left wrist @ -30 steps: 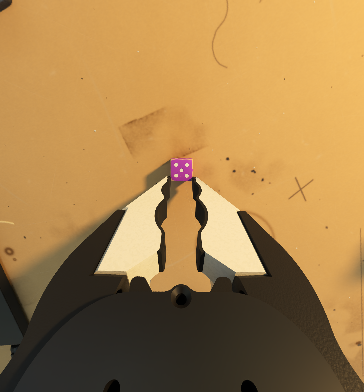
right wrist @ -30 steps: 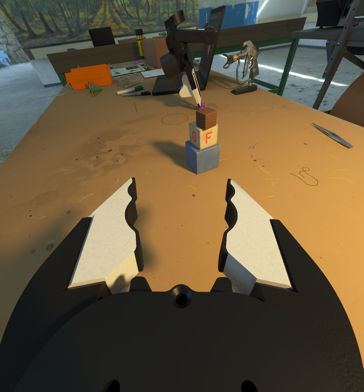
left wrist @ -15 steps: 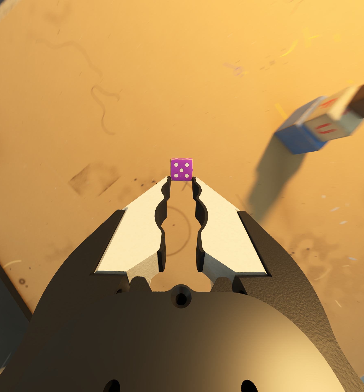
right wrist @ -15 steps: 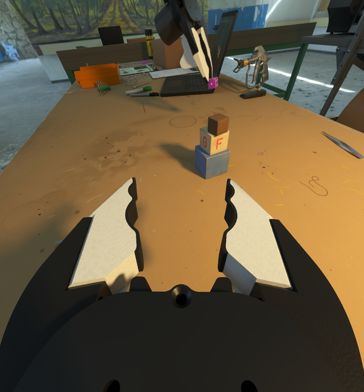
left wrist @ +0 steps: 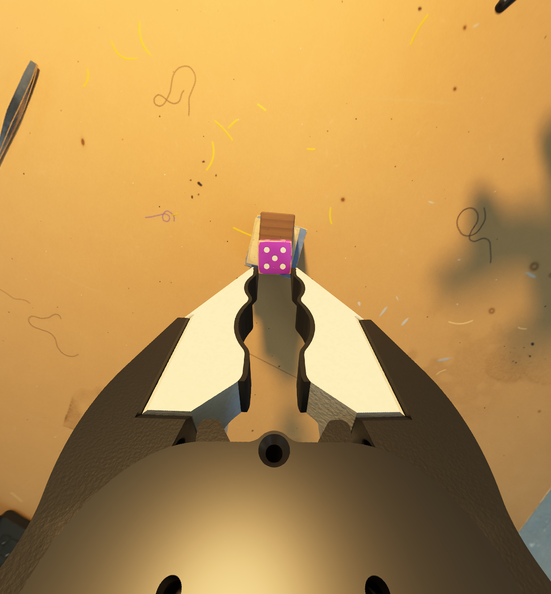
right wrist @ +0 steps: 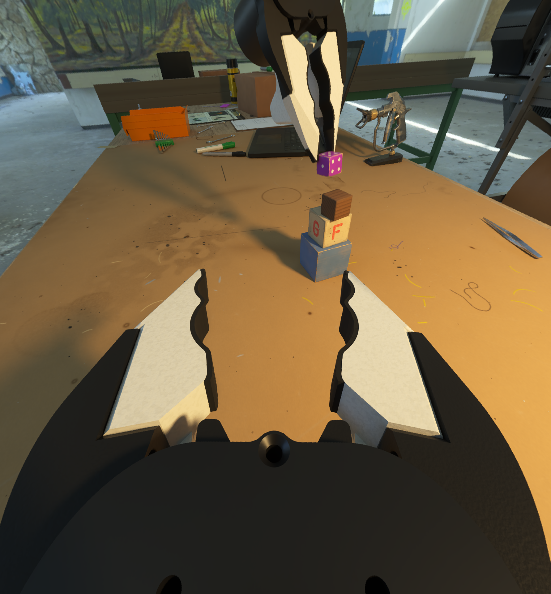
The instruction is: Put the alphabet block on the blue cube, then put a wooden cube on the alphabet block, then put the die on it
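Observation:
My left gripper (left wrist: 274,272) is shut on the magenta die (left wrist: 274,257) and holds it in the air, pointing down over the stack. In the right wrist view the left gripper (right wrist: 325,154) holds the die (right wrist: 329,164) a little above the wooden cube (right wrist: 336,203). The wooden cube sits on the alphabet block (right wrist: 329,229), which sits on the blue cube (right wrist: 325,258). From above, the wooden cube (left wrist: 277,225) shows just beyond the die, with edges of the alphabet block (left wrist: 253,250) and the blue cube (left wrist: 300,239) around it. My right gripper (right wrist: 274,273) is open and empty, low over the table in front of the stack.
At the table's far end lie a laptop (right wrist: 277,141), an orange box (right wrist: 155,123), markers (right wrist: 216,148) and a spray gun (right wrist: 386,125). A metal blade (right wrist: 512,238) lies at the right, also in the left wrist view (left wrist: 15,115). The table edge (left wrist: 547,514) shows at lower right.
My left gripper has carried the die from over the bare table near the laptop to above the stack, closer to my right gripper. The right gripper has stayed open and almost still.

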Robot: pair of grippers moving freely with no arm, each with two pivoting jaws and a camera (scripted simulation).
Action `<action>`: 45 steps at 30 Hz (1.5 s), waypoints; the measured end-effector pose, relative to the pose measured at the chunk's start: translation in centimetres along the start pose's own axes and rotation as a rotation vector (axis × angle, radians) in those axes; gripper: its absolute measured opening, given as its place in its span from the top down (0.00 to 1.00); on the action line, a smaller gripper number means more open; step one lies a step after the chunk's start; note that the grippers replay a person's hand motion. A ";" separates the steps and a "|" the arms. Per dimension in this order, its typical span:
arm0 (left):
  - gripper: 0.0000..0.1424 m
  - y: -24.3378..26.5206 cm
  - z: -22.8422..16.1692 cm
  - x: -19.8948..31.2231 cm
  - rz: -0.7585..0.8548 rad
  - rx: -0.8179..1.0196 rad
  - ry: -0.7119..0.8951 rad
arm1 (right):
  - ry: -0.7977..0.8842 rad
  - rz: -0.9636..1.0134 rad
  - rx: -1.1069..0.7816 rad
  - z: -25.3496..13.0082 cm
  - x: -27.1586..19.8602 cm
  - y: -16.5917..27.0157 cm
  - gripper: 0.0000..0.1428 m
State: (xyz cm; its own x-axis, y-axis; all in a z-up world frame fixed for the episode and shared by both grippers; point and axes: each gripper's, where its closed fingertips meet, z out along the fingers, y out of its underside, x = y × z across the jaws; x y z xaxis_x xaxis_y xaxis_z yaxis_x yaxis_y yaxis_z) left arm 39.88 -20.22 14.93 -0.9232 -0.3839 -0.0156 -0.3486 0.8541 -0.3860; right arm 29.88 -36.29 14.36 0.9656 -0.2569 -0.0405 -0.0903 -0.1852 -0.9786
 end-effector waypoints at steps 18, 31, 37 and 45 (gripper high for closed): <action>0.86 -0.9 2.3 0.1 0.070 -0.093 0.046 | 0.005 -0.003 0.009 -0.5 0.2 -0.2 0.42; 0.86 -0.9 2.5 0.2 0.099 -0.106 0.067 | 0.004 0.001 0.007 -0.4 0.2 -0.1 0.42; 0.86 -0.9 2.6 0.2 0.101 -0.101 0.074 | 0.004 0.003 0.006 -0.4 0.2 0.0 0.42; 0.86 -1.0 2.6 0.2 0.097 -0.089 0.092 | 0.004 0.004 0.007 -0.4 0.2 0.0 0.41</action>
State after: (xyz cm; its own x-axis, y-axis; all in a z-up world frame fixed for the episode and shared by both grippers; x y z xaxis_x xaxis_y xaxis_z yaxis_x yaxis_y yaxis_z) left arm 40.47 -22.02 12.90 -0.9626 -0.2684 0.0371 -0.2668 0.9147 -0.3035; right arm 29.99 -36.71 14.47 0.9644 -0.2610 -0.0433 -0.0921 -0.1778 -0.9798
